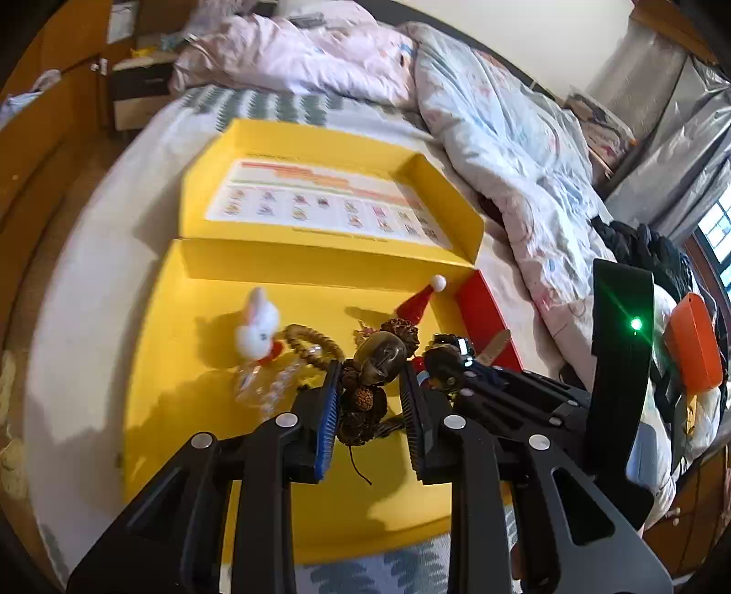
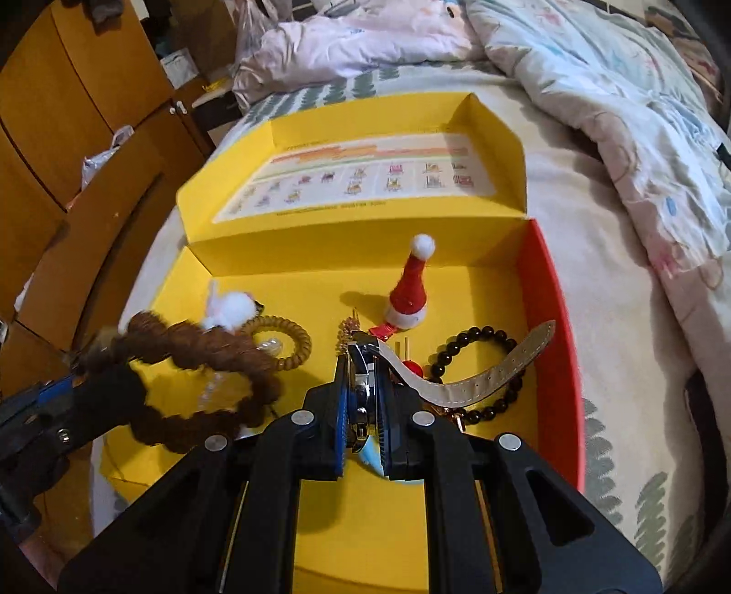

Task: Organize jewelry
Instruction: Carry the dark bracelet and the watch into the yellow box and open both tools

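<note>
the left gripper (image 1: 371,365) has its jaws clenched on a bracelet of rough brown seed beads (image 1: 365,402), lifted above the open yellow cardboard box (image 1: 192,320) on the bed (image 2: 607,274). the right gripper (image 2: 363,365) has its jaws grasping a steel wristwatch with a pale leather strap (image 2: 457,379) near the box's red right wall. farther in lie a black bead bracelet (image 2: 479,365), a tan bead ring (image 2: 292,342), a white plush bunny (image 1: 256,329) and a small red santa hat (image 2: 409,288).

Bed sheet (image 2: 607,283), pale with grey-green leaf print, lies under everything. Crumpled floral duvet (image 1: 502,137) heaped along the right side; a pink quilt (image 2: 347,41) bunched at the far end. Wooden wardrobe (image 2: 68,105) stands to the left. Dark nightstand (image 1: 137,91) beside the bed's far corner. Window (image 1: 717,228) at right edge.
</note>
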Demonstrator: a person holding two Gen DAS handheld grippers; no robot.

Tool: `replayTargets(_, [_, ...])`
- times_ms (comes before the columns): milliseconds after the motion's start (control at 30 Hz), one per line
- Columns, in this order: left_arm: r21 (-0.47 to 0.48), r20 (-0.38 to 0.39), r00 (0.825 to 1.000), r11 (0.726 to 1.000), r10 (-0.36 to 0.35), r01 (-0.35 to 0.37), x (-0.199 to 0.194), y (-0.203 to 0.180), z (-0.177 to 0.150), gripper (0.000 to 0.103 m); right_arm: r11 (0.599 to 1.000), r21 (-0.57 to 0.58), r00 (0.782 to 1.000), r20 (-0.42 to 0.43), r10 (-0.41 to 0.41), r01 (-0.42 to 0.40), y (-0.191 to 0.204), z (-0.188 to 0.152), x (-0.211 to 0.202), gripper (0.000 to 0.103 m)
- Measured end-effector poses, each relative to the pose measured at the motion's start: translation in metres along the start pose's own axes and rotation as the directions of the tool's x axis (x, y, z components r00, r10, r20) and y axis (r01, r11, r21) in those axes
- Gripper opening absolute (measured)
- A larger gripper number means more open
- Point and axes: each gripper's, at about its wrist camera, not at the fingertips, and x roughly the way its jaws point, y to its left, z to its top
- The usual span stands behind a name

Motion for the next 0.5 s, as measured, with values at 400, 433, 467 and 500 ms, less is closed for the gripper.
replayTargets(400, [-0.059,-0.011,0.999,0.998,0.037,-0.038,0.006,0.035,0.01,0.029,0.997,-0.032,0.997,0.034,-0.063,0.064,-0.006,0.004,0.005,0.021])
replayTargets(433, [-0.059,-0.001,0.999,0.997,0.042,-0.042,0.003,0.036,0.011,0.033,0.997,-0.035,0.997,0.041,-0.065,0.066,-0.005,0.005,0.002,0.022])
replayTargets(467, [-0.058,0.009,0.999,0.997,0.043,-0.042,-0.002,0.037,0.013,0.041,0.997,-0.039,0.997,0.053,-0.064,0.066,-0.004,0.005,-0.005,0.024])
replayTargets(500, [-0.056,0.019,0.999,0.998,0.042,-0.041,-0.007,0.037,0.014,0.044,0.997,-0.039,0.996,0.065,-0.061,0.063,-0.004,0.006,-0.011,0.03])
